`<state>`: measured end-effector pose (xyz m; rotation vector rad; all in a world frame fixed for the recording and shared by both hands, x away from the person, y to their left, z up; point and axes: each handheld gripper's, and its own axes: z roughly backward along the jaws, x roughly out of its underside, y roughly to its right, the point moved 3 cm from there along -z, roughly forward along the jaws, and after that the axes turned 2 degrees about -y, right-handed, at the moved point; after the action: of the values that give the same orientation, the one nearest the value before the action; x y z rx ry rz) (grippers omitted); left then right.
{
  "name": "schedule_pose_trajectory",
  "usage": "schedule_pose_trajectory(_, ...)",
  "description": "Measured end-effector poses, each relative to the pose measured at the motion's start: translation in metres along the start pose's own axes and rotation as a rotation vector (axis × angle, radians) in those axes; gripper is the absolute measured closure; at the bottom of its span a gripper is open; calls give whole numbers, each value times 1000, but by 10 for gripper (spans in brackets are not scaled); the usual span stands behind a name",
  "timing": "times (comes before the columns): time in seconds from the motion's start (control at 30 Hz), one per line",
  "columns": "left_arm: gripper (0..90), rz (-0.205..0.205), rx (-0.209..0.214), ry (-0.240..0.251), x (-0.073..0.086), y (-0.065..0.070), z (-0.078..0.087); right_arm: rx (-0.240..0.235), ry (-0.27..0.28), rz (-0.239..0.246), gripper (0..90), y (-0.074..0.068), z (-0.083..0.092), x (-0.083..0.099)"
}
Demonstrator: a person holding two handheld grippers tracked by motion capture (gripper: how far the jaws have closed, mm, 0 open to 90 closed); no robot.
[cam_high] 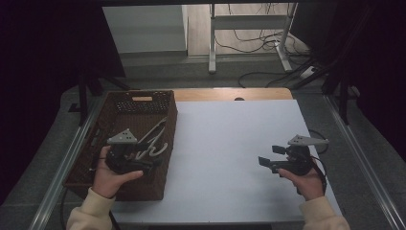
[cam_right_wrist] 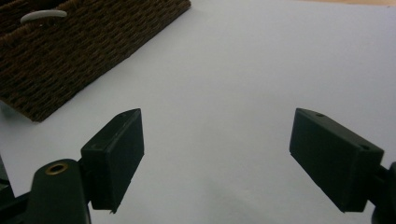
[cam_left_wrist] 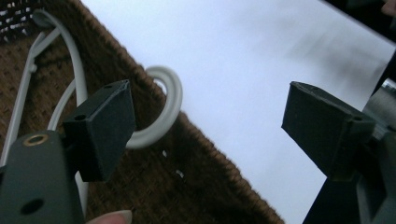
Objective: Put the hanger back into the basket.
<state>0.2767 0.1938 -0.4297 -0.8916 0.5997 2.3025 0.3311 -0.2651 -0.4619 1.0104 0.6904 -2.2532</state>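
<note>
At the left of the counter (cam_high: pixel 230 143) sits a brown woven basket (cam_high: pixel 119 182), and white plastic hangers (cam_high: pixel 154 142) lie in it, leaning toward its right wall. One hanger hook (cam_left_wrist: pixel 164 109) curls up over the basket's rim, as the left gripper view shows. The left claw (cam_high: pixel 152 163) hovers just above that rim with its jaws spread wide and nothing between them; one jaw is over the basket's inside, the other out over the white counter surface.

The step in hand looks like either a release just made or a fresh reach for the hangers; the pictures are too dark and blurred at the basket to tell which with confidence. If it is a reach, the good approach is to bring the claw down so both jaws straddle a single hanger's shaft near the hook, not the wicker wall, then press together only once the plastic sits squarely between the pads. The hook resting on the rim may snag, so a lift should go straight up before moving sideways.

Further right, the white counter lies bare. The right claw (cam_high: pixel 269 161) waits near the counter's right edge, well apart from the basket, jaws spread and holding nothing, pointed toward the basket's corner (cam_right_wrist: pixel 28 109). It is best kept out of the way until needed.
</note>
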Motion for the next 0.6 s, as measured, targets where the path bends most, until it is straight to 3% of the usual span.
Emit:
schedule_pose_trajectory(0.07,168,4,-23,0,3,0,0,9,9,5,178,2,4,0)
schedule_pose_trajectory(0.3,168,22,-20,8,13,-1,1,39,23,5,179,13,11,2)
schedule_pose_trajectory(0.6,167,16,-26,42,13,-4,7,37,28,17,177,11,10,1)
